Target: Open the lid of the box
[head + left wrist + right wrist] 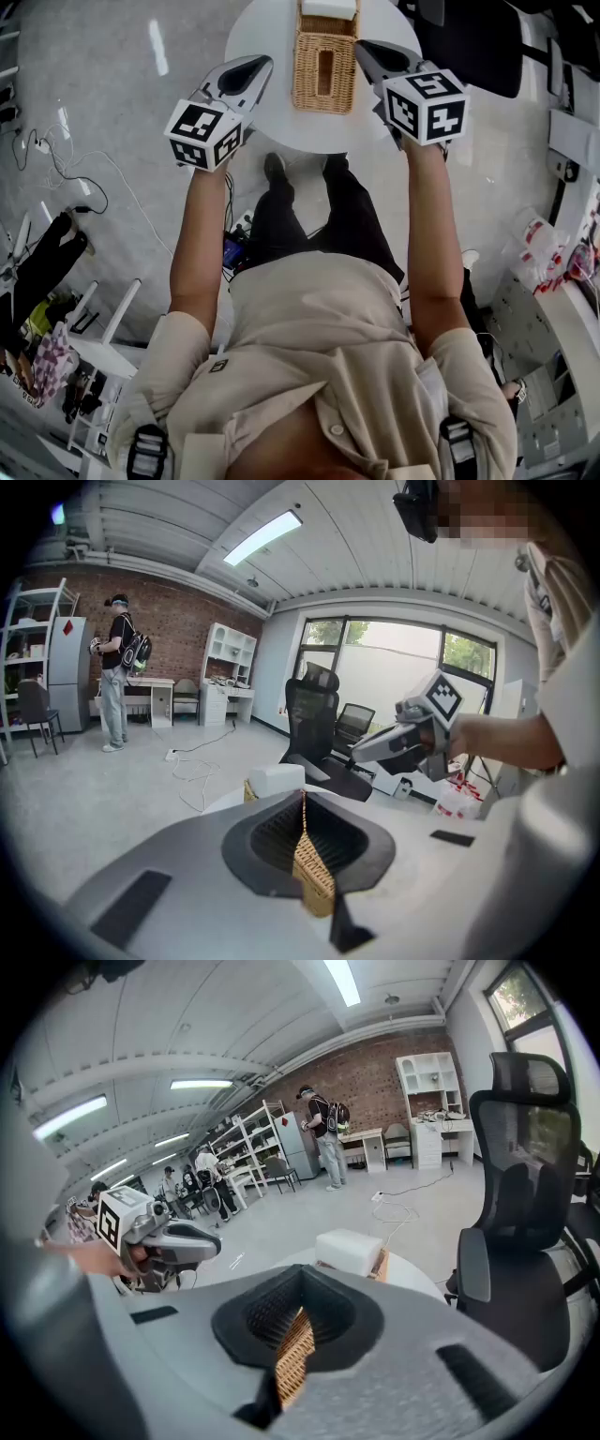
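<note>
The left gripper (257, 66) hangs over the left edge of the round white worktop (272, 127), its jaws pressed together with nothing between them, its tip near the left side of the wicker box (323, 66). The box sits in the middle of the worktop, its woven lid (323, 92) down, with a slot in it. A white block (328, 7) is at its far end. The right gripper (366, 50) is near the box's right side, jaws likewise closed and empty. Neither gripper visibly touches the box.
</note>
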The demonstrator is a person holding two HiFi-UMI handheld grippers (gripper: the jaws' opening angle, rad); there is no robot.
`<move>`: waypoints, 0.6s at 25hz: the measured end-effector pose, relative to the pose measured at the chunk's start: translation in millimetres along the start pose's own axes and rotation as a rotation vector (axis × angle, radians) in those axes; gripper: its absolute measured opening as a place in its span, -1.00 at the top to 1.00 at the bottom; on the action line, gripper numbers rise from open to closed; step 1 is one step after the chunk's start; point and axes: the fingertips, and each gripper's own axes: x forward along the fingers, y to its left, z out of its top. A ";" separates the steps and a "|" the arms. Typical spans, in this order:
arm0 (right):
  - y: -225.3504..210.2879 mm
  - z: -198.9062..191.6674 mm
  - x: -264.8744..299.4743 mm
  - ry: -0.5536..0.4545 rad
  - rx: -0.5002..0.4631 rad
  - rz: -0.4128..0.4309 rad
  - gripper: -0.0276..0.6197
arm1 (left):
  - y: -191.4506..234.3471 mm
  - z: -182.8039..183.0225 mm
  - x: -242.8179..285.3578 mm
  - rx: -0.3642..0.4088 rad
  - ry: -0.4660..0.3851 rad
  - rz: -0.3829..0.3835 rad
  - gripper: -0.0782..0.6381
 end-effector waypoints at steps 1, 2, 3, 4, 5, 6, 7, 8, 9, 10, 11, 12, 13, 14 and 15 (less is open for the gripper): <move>-1.1 -2.3 1.3 0.004 0.003 0.000 0.94 | 0.3 -1.3 0.8 -0.001 0.002 0.000 0.75; -2.0 -4.6 2.8 0.008 0.006 -0.001 0.94 | 0.7 -2.9 1.4 -0.003 0.004 0.000 0.75; -2.8 -7.2 4.5 0.013 0.009 -0.001 0.94 | 1.3 -4.8 2.1 -0.005 0.007 0.001 0.75; -3.6 -9.8 6.6 0.016 0.012 -0.001 0.94 | 2.0 -6.9 2.8 -0.007 0.008 0.001 0.75; -4.5 -12.4 8.7 0.020 0.015 -0.001 0.94 | 2.8 -9.2 3.8 -0.009 0.009 0.002 0.75; -5.6 -14.9 10.8 0.023 0.017 -0.002 0.94 | 3.4 -11.4 4.8 -0.011 0.011 0.002 0.75; -6.7 -17.2 12.6 0.027 0.019 -0.002 0.94 | 3.8 -13.4 5.8 -0.012 0.012 0.002 0.75; -7.9 -19.4 14.2 0.031 0.021 -0.002 0.94 | 4.2 -15.0 6.8 -0.014 0.014 0.003 0.75; -9.1 -21.3 15.6 0.036 0.024 -0.002 0.94 | 4.5 -16.3 7.7 -0.016 0.016 0.003 0.75; -10.1 -23.0 17.1 0.041 0.026 -0.002 0.94 | 4.8 -17.4 8.6 -0.018 0.019 0.003 0.75; -11.2 -24.7 18.7 0.046 0.029 -0.001 0.94 | 5.3 -18.5 9.5 -0.021 0.020 0.004 0.75; -12.3 -26.6 20.4 0.051 0.031 -0.001 0.94 | 5.8 -19.8 10.5 -0.023 0.022 0.004 0.75; -13.4 -28.7 22.1 0.056 0.033 -0.002 0.94 | 6.2 -21.4 11.6 -0.026 0.024 0.004 0.75; -14.4 -30.9 23.9 0.061 0.035 -0.003 0.94 | 6.6 -23.2 12.5 -0.028 0.026 0.003 0.75; -15.2 -33.1 25.6 0.065 0.037 -0.003 0.94 | 7.0 -25.0 13.2 -0.030 0.028 0.003 0.75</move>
